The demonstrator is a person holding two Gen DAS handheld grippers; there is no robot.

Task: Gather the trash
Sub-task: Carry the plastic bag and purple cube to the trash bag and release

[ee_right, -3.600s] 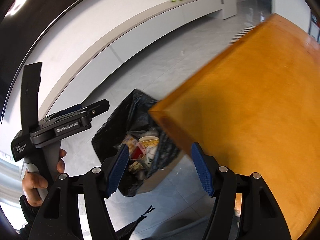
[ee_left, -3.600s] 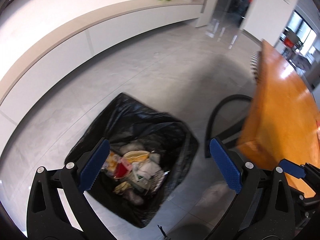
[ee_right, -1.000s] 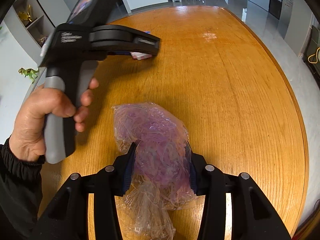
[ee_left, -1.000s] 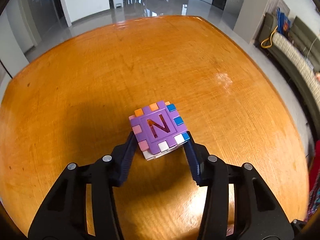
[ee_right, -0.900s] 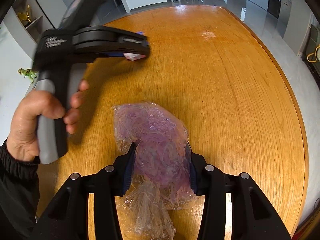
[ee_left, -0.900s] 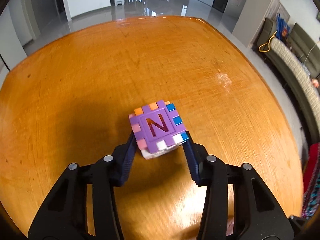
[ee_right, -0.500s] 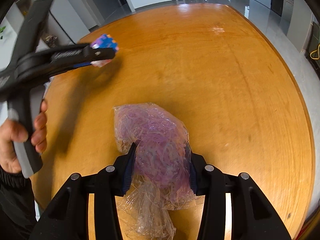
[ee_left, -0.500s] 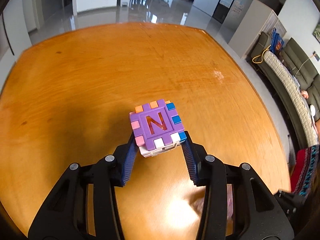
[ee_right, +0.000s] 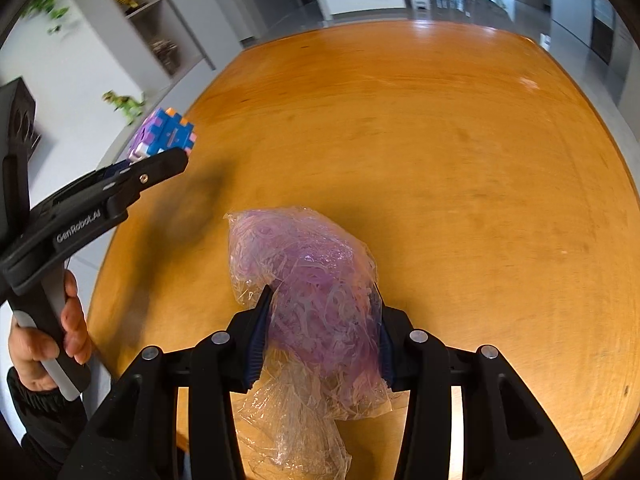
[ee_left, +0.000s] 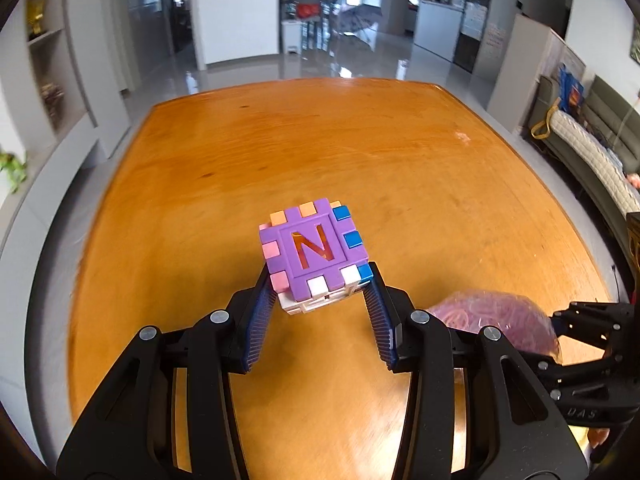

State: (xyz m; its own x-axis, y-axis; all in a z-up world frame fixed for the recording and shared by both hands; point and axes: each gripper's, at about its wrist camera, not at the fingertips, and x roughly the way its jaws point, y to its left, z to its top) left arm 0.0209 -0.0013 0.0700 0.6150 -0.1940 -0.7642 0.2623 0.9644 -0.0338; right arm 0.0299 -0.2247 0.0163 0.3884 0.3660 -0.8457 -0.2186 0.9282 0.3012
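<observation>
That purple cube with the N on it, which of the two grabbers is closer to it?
The left. The left gripper is shut on the purple cube, holding it above the table. The right gripper is off to its right, shut on a plastic bag.

Cube (ee_left: pixel 314 254): purple top face w/ orange "N" cut-out, edge tabs pink, orange, blue & white; white underside. Beside cube, bag (ee_right: pixel 316 300): clear crinkly plastic w/ purple shreds inside. Under cube, table (ee_left: pixel 400 168): glossy orange-brown wood grain. Both grippers black w/ blue ribbed pads (ee_left: pixel 260 320).
</observation>
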